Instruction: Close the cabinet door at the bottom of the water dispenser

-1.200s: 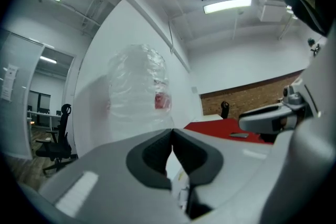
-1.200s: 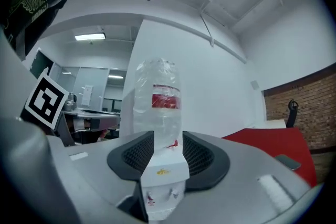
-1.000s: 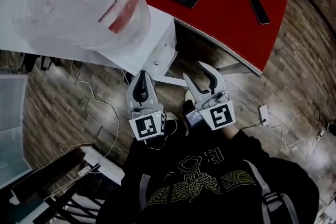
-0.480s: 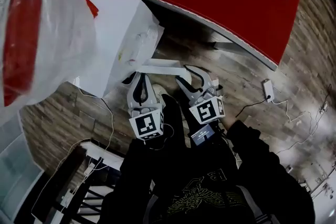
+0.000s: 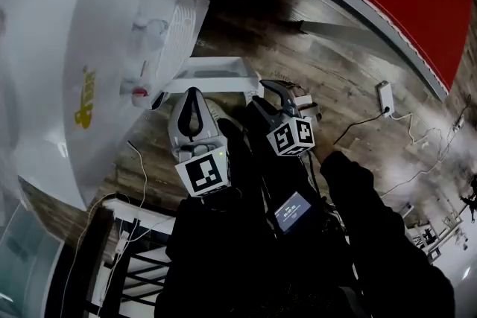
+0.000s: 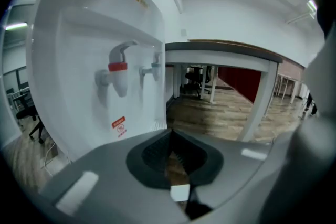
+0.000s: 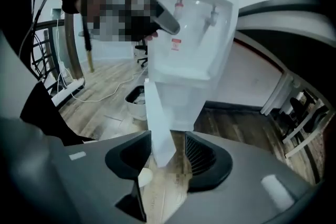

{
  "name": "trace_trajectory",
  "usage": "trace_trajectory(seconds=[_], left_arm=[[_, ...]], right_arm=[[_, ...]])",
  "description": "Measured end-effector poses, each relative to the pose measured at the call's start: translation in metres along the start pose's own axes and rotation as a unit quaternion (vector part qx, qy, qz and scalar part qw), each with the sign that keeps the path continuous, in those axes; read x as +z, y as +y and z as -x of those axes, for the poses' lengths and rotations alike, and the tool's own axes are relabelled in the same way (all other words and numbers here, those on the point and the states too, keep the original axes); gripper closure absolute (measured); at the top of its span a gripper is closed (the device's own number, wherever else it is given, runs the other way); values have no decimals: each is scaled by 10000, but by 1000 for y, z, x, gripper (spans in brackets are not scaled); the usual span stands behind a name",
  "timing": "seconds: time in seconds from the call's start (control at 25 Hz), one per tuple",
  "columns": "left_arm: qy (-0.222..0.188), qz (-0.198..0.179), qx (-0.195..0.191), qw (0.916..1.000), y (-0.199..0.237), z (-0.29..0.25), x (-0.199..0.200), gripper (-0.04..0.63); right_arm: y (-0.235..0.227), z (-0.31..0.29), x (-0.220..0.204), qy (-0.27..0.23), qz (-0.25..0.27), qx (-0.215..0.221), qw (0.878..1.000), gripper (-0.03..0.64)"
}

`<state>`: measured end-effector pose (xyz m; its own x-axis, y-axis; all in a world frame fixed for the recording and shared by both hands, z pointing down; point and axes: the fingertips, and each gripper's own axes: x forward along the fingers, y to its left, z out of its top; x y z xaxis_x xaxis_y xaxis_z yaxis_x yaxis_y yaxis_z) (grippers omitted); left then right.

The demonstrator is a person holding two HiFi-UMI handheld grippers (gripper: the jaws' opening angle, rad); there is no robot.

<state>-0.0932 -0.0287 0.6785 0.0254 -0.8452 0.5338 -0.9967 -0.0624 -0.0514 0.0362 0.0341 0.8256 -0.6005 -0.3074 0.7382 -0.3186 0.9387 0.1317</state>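
Right gripper view: the right gripper (image 7: 167, 147) has its jaws apart with the free edge of the cabinet door (image 7: 157, 123) standing between them; the panel lies touching or just beside one pad (image 7: 128, 157), with a clear gap to the other, so nothing is clamped
Left gripper: the left gripper (image 6: 170, 157) is closed to a thin slit with nothing in it, held near the front of the water dispenser (image 6: 105, 60), lower than its taps
Door position: swung out from the cabinet at the dispenser's base and seen edge-on; judged not yet closed
Risk, slip: the panel face looks smooth; a sideways push with loose jaws could let the edge slide out, leaving the door short of its frame
Risk, pinch: if the jaws ride in with the door, a jaw tip could be trapped between panel and frame
Risk, rebound: a hard push on so light a panel could bounce it back open or rock the tall body
Risk, surroundings: a small bin (image 7: 137, 99) stands near the base; a wide arm swing could knock it
Pad material: dark, ribbed, rubber-like, set in grey moulded jaw bodies
Door material: thin, flat, white, matt, straight-edged, probably plastic
Dispenser body: white glossy moulded shell with a recessed front, a red tap (image 6: 118, 73) and a pale second tap (image 6: 152, 68)
Floor: the floor (image 7: 100, 86) is wood-grain boards, hard and smooth
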Motion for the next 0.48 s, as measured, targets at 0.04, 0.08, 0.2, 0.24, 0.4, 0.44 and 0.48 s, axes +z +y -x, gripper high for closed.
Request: trace_trajectory(seconds=[0.04,0.08,0.2,0.24,0.4,0.44,0.48], left_arm=[[5,52,28,10000,2,1,-3,588],[23,84,36,10000,3,2,-7,588],[224,140,25,9996,7,4,-22,588],[265,164,31,9995,11,4,-25,588],[273,264,75,9993,20,-1,-27,588],[271,258,84,9993,22,-2,-27,588],[269,226,91,9993,25,-2,-27,588]], right_arm=[[5,-6,-8,73,25,42,10000,414],[9,-11,-15,143,65,48,9999,414],[7,-26,-33,397,51,-63,9992,416],[6,-32,-36,462,32,-84,9989,414],[2,-48,-37,570,185,-88,9982,420],[-1,-49,-37,575,198,-126,9981,420],[-5,-50,-36,580,198,-165,9980,420]])
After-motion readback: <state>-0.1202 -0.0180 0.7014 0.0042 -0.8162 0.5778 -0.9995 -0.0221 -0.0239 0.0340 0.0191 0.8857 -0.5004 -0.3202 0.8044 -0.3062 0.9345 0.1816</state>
